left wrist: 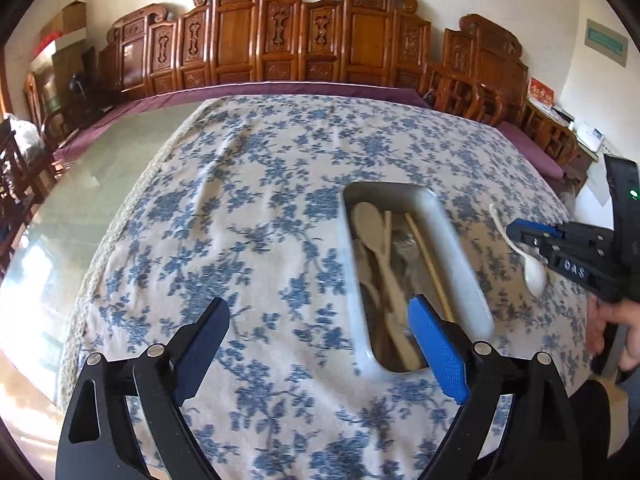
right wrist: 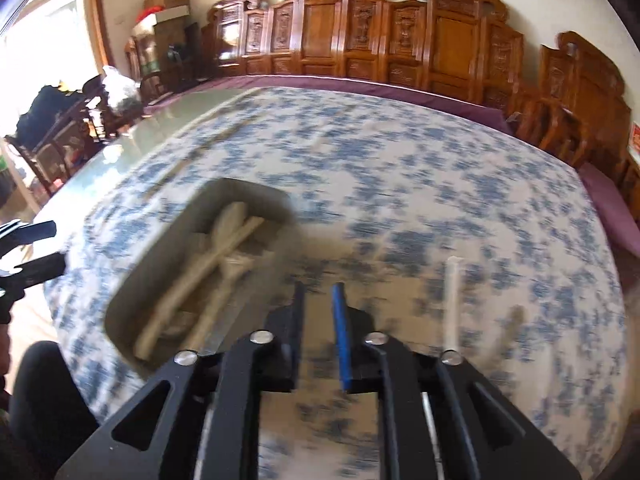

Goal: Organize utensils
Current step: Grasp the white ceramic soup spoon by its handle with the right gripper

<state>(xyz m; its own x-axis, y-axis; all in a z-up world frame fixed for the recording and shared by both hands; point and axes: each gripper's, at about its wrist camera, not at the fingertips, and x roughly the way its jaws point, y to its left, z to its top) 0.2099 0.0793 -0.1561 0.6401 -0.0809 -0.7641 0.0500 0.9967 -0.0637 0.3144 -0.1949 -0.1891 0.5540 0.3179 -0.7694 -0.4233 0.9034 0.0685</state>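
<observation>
The left hand-held gripper [left wrist: 318, 316] hovers over the table [left wrist: 224, 216] with its fingers spread wide and nothing between them; its blue-padded finger [left wrist: 438, 350] overlaps the near end of the white tray [left wrist: 456, 248], which sits at about 2 o'clock from the middle of the left wrist view. Inside the tray lie a wooden spoon [left wrist: 370, 220], bowl toward the far end, other pale wooden utensils beneath it, and a pair of chopsticks [left wrist: 428, 260] along the right wall (the pile is too tangled to count).

At 3 o'clock in that view the right hand-held gripper [left wrist: 520, 236] reaches in from the edge, above a white ceramic spoon [left wrist: 534, 276] that lies on the blue-flowered tablecloth [left wrist: 280, 168] just beside the tray's right wall. Whether the fingers touch it, I cannot tell.

The right wrist view is smeared with motion blur. There the right hand-held gripper [right wrist: 318, 308] shows a narrow gap between its fingers, nothing clamped. The tray [right wrist: 132, 280] is at 9 o'clock, the ceramic spoon's handle [right wrist: 454, 300] at 4 o'clock, apart from the fingers. Carved wooden chairs [left wrist: 280, 36] line the far wall.
</observation>
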